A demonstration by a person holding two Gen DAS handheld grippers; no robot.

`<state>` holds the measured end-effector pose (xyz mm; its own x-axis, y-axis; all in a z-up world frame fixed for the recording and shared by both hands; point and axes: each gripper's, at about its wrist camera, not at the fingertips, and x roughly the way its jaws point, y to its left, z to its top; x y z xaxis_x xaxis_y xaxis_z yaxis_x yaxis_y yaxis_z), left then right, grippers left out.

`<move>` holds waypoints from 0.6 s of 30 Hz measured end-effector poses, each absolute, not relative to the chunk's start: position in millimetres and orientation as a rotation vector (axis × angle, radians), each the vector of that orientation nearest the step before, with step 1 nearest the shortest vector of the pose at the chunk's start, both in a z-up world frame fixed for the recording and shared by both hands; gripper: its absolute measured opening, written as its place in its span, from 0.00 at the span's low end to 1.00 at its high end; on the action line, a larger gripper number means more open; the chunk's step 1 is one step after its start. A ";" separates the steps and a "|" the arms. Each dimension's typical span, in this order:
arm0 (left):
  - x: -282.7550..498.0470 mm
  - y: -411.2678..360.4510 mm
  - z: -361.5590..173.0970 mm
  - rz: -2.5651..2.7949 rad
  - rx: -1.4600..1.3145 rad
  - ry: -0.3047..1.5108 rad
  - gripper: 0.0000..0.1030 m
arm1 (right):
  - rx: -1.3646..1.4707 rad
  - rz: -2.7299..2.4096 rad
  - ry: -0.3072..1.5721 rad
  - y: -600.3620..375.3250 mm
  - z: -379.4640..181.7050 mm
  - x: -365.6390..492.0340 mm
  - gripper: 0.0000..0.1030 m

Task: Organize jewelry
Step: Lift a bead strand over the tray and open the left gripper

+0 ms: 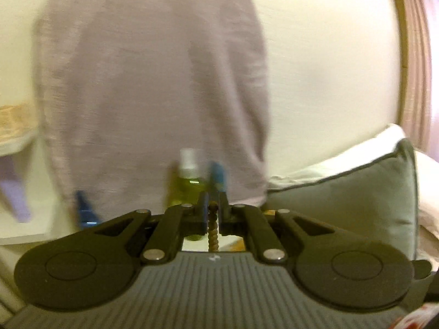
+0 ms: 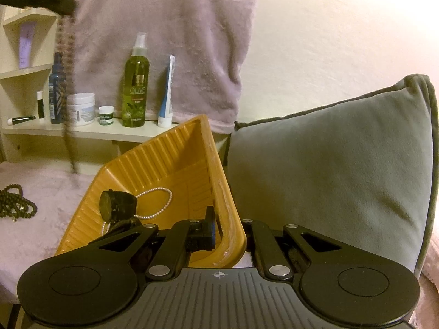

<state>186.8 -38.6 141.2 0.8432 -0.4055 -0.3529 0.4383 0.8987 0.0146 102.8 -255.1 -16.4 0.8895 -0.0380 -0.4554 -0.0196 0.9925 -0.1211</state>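
In the left wrist view my left gripper (image 1: 213,205) is shut on a brown beaded strand (image 1: 213,230) that hangs down between its pads. The right wrist view shows that left gripper (image 2: 64,6) high at the top left, with the beaded strand (image 2: 65,82) dangling below it, blurred. My right gripper (image 2: 227,224) is shut on the near right rim of an orange ribbed tray (image 2: 164,159) and holds it tilted. Inside the tray lie a black watch (image 2: 115,205) and a pearl strand (image 2: 162,200). A dark bead necklace (image 2: 16,203) lies on the pink cover at the left.
A grey cushion (image 2: 329,170) stands right of the tray. Behind it a shelf (image 2: 82,133) carries a green olive spray bottle (image 2: 135,82), a blue-white tube (image 2: 167,96), jars and a dark bottle. A pink towel (image 2: 164,27) hangs on the wall above.
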 end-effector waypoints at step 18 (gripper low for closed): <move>221.1 -113.4 53.0 -0.611 0.065 0.604 0.06 | -0.102 -0.008 0.488 -259.9 -16.9 105.0 0.06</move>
